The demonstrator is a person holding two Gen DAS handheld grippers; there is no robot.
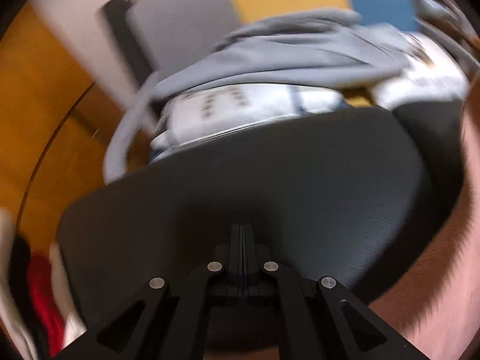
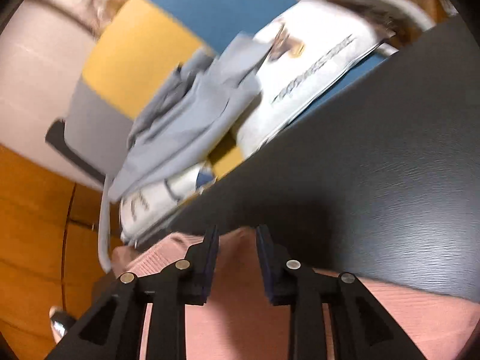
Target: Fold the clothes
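Note:
In the right wrist view a pink ribbed garment (image 2: 240, 300) lies on the near part of the black table (image 2: 375, 165). My right gripper (image 2: 237, 231) is open just above its far edge, one finger on each side of a fold. My left gripper (image 1: 241, 234) is shut over bare black table (image 1: 270, 180), and I see nothing between its fingers. A blurred pink shape (image 1: 450, 240) fills the right edge of the left wrist view. A crumpled grey garment (image 1: 285, 51) (image 2: 186, 126) is heaped beyond the table's far edge.
White printed bags or sheets (image 1: 240, 105) (image 2: 315, 60) lie under the grey heap. Behind are yellow (image 2: 135, 60), blue (image 2: 216, 3) and grey panels. Wooden floor (image 1: 45, 105) runs on the left, with something red (image 1: 42, 300) low down. A shoe tip (image 2: 60, 321) shows on the floor.

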